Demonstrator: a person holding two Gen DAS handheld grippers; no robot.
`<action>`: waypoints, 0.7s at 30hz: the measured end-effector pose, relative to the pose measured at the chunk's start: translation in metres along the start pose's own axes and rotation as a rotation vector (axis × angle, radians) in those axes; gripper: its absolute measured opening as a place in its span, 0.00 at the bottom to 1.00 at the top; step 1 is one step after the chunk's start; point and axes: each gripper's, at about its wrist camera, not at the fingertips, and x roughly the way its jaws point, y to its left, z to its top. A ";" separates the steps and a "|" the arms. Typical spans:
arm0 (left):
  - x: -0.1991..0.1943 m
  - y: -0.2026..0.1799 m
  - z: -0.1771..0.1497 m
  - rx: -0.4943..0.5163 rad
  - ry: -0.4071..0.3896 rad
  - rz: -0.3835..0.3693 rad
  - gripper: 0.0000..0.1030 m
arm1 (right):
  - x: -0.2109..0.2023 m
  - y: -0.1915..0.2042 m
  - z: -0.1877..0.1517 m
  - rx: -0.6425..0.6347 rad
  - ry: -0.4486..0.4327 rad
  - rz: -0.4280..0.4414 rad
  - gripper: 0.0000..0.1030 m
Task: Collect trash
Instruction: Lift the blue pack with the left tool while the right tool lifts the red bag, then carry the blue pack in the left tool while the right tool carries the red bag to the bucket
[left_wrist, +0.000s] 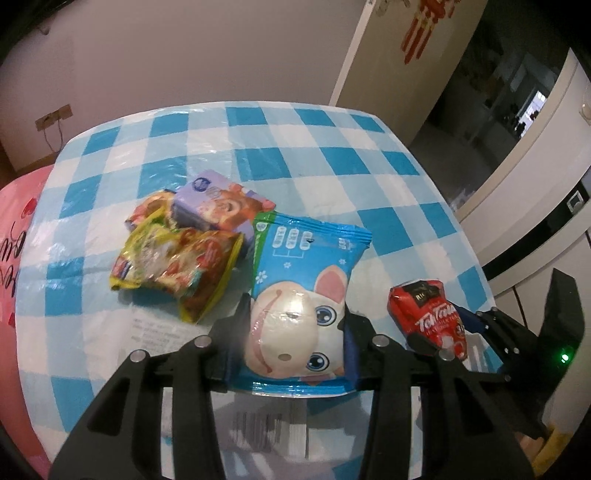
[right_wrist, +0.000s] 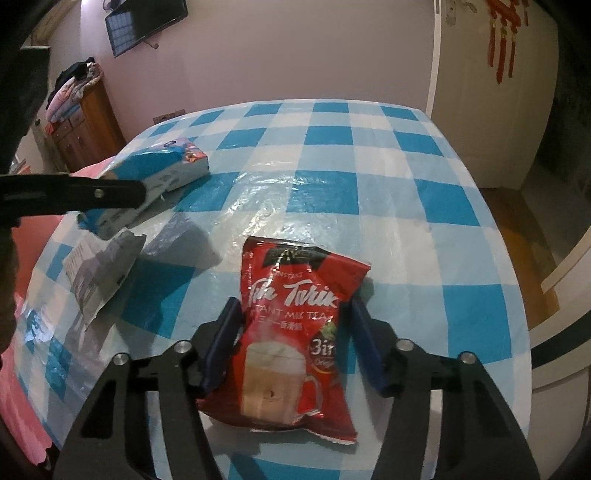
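In the left wrist view my left gripper has its jaws wide apart around a blue snack packet with a white cartoon animal, which lies on the checked tablecloth. In the right wrist view my right gripper is also wide open around a red milk tea packet, which lies flat between the fingers. The red packet and the right gripper also show at the right of the left wrist view. The blue packet and the left gripper's finger show at the left of the right wrist view.
A yellow-red crumpled wrapper and a purple packet lie just left of the blue packet. A printed paper lies near the table's front left. A pink cloth is at the left edge. A white door stands far right.
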 end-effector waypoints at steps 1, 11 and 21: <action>-0.003 0.002 -0.002 -0.005 -0.005 -0.001 0.43 | 0.000 0.001 0.000 -0.011 -0.001 0.003 0.47; -0.042 0.031 -0.033 -0.075 -0.059 0.018 0.43 | -0.007 0.003 -0.002 -0.004 -0.014 0.014 0.42; -0.095 0.061 -0.047 -0.128 -0.168 0.040 0.43 | -0.031 0.026 0.016 -0.027 -0.049 0.075 0.42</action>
